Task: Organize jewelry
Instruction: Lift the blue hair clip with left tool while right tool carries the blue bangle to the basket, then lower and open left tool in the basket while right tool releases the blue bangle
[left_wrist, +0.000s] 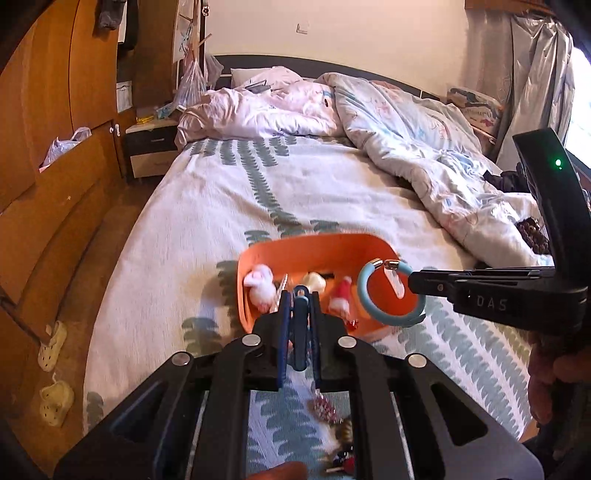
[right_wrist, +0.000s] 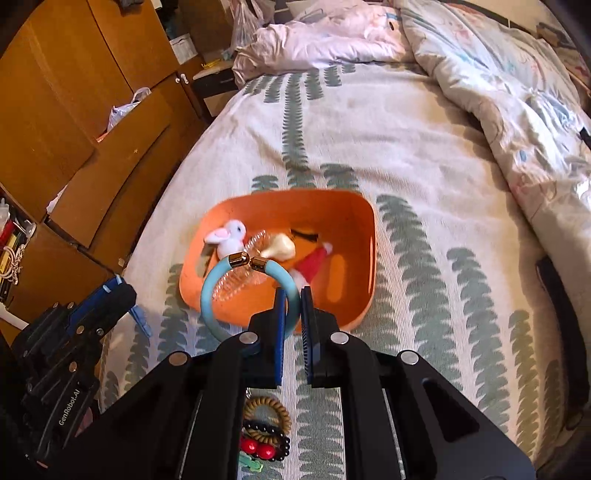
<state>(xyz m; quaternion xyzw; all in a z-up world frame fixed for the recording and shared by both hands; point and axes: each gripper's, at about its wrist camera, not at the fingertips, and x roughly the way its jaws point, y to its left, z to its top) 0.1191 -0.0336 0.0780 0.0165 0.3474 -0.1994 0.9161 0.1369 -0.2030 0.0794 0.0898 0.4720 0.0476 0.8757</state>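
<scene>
Fingers of right gripper (right_wrist: 293, 295) clamped on light-blue bracelet (right_wrist: 214, 291), over orange tray (right_wrist: 369, 236); left gripper (left_wrist: 299, 295) clamped on blue clip (left_wrist: 300, 332).

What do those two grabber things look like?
Both are black plastic with flat blue fingers and round silver bolts on the linkage bars. The left gripper has "GenRobot.AI" written in white along its side. The right gripper shows the letters "DAS" on its body and a small green light on its black handle.
</scene>
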